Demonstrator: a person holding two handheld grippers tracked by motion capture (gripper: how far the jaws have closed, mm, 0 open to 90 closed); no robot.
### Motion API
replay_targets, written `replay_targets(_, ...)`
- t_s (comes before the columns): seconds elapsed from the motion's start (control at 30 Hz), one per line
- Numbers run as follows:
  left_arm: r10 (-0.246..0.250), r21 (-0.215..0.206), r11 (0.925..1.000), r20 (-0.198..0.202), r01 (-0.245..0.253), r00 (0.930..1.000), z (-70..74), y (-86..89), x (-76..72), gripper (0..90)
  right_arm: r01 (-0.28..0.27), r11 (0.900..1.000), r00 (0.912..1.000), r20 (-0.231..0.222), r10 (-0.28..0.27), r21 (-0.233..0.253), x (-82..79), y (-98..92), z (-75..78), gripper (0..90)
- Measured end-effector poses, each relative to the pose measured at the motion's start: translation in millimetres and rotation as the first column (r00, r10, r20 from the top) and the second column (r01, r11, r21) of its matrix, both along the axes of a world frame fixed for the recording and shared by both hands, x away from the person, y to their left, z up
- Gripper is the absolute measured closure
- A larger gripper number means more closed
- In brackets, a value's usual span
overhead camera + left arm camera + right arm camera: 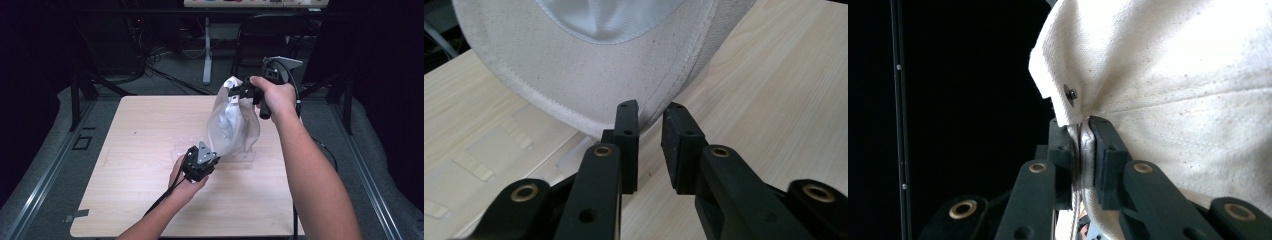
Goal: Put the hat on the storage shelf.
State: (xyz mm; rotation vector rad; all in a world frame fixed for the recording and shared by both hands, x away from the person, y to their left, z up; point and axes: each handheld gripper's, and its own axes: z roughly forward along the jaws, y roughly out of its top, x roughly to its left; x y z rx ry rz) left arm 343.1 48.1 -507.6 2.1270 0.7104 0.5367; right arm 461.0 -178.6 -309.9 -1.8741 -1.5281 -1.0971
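Right gripper point(239, 93) is clamped on the top edge of a white cloth cap point(231, 122), holding it up off the table point(140, 150). Right gripper view: jaws pinched tight on a fold of fabric point(1083, 150), w/ a small metal stud point(1071, 93) just above the pinch and the cap's cloth spreading up and to the right.

Left gripper point(212, 155) sits low, near the table centre, right at the cap's bottom edge. Left gripper view: jaws parted w/ a narrow gap, nothing between them; tips point(651, 112) are just at the cap's curved stitched rim point(589, 85), which hangs above and beyond them. Can't tell if tips touch the cloth. Shiny lining point(609, 17) shows inside the cap.

Cap hangs between the 2 grippers, top end far and right, bottom end near the left jaws, above a clear plastic stand point(245, 156) lying on the table.
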Motion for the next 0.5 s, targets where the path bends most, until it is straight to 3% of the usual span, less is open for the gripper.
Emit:
replay_targets(0.33,-0.006,-0.021,0.9998,0.015,0.006,0.9999,0.0,12.6,2.2,82.0,0.008,1.0,0.9999,0.008,-0.008,0.004,-0.4,-1.1,2.3,81.1)
replay_targets(0.5,-0.016,-0.083,0.9964,0.0,0.016,0.9999,-2.2,20.5,6.4,82.1,0.009,1.0,0.9998,0.016,-0.009,0.004,-0.8,-0.1,4.7,81.1)
